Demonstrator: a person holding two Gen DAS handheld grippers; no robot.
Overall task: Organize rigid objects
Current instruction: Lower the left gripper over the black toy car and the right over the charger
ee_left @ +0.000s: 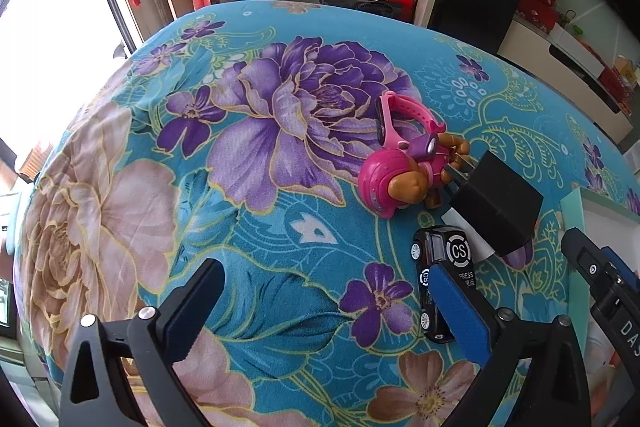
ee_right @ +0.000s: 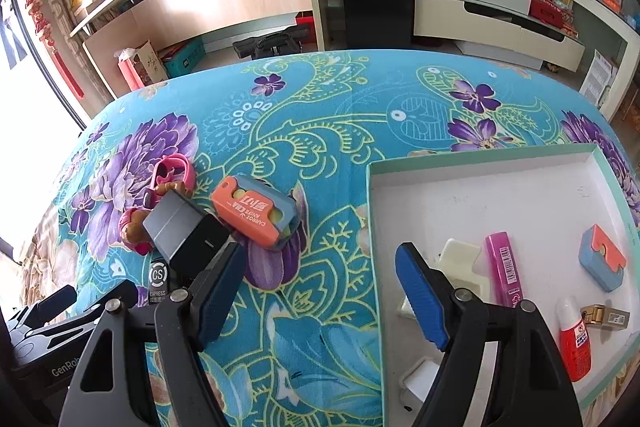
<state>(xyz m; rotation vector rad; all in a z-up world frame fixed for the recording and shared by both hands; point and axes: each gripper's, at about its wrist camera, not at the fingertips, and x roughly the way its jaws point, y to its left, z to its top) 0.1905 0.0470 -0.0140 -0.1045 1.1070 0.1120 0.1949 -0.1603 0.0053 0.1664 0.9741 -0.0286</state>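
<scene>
My left gripper hangs open over the flowered cloth, nothing between its fingers. Its blue pad overlaps a black toy car. Beyond lie a pink toy pup, a pink watch and a black box. My right gripper is open and empty, straddling the left rim of the white tray. An orange carrot knife toy lies to the left of the tray, beside the black box, the pup and the car.
In the tray lie a white block, a pink tube, a blue-and-orange piece, a red-white bottle and a gold item. The left gripper shows at the lower left. Shelves and a cabinet stand past the table's far edge.
</scene>
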